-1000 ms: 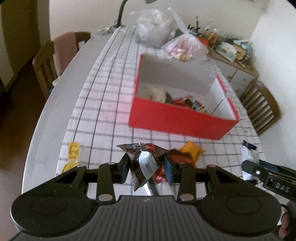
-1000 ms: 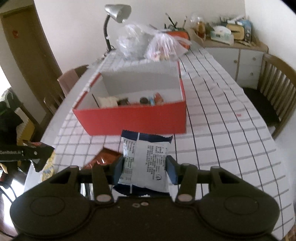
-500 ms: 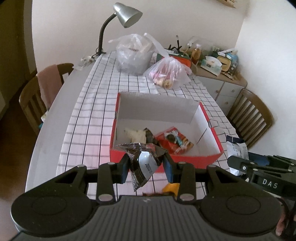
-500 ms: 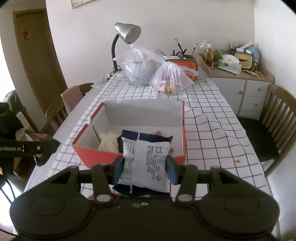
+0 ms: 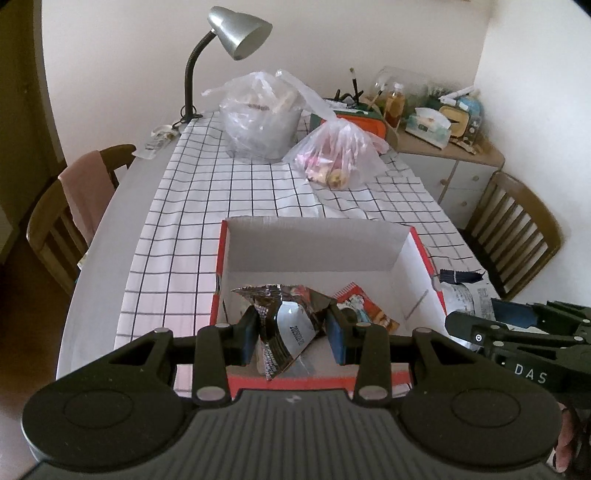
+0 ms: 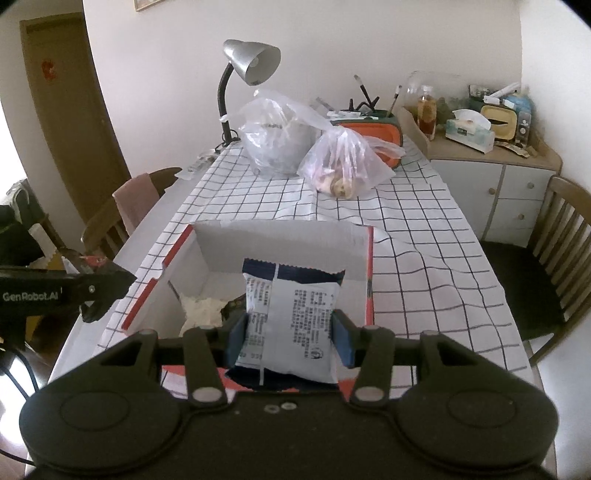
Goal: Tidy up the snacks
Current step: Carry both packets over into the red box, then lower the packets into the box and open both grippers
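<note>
My left fingers [image 5: 291,334] are closed on a crumpled dark foil snack packet with a silver face [image 5: 291,325], which I hold above the near part of the open red cardboard box with white inner walls [image 5: 314,243]. My right fingers [image 6: 289,341] are pressed on both sides of a pale blue and white snack pouch with a dark blue top seal and small black print [image 6: 291,314], and it stands upright between them, over the near right part of the same box. In the left wrist view this pouch and my right fingers show just beside the right wall of the box. Inside the box lie a red and orange printed snack packet [image 5: 364,304] and a pale cream crumpled wrapper [image 6: 203,308] on the bottom. The box stands on a white cloth with a black grid [image 5: 192,206] that covers the desk. Further away on the cloth are two clear plastic bags, the bigger one [image 5: 258,118] near a silver gooseneck lamp [image 5: 236,29] and the smaller knotted one [image 5: 338,155] beside it. Wooden chairs stand at both sides of the desk.
</note>
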Demonstrator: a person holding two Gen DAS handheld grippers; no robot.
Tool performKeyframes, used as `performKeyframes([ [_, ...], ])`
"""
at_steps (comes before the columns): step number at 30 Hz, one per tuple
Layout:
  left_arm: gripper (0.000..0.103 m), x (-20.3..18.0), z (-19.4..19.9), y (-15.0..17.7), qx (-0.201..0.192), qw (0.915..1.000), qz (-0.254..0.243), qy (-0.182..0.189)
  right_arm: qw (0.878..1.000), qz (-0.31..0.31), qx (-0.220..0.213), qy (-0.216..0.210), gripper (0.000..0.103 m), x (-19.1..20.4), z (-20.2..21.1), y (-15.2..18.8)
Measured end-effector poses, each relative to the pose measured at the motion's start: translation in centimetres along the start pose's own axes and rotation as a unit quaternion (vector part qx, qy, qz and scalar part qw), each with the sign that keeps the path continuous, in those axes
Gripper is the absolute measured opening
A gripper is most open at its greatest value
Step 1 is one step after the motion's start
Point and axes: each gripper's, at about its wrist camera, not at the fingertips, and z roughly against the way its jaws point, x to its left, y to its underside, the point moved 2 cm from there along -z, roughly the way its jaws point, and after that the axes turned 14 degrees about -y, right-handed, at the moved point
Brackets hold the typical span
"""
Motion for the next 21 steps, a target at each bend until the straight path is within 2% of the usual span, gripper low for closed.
performKeyframes([
  [9, 0.038, -1.2, -5.4, -1.7, 0.041, 0.999, -0.008, -0.018, 0.999, 0.011, 0.045, 0.0, 0.047, -1.4, -4.8, -1.9],
  [21, 0.038, -2.5, -10.7, -0.9, 0.092, 0.9945, -0.03, -0.04, 0.993, 0.036, 0.111, 0.003, 0.047, -2.2, -10.9, -1.3],
])
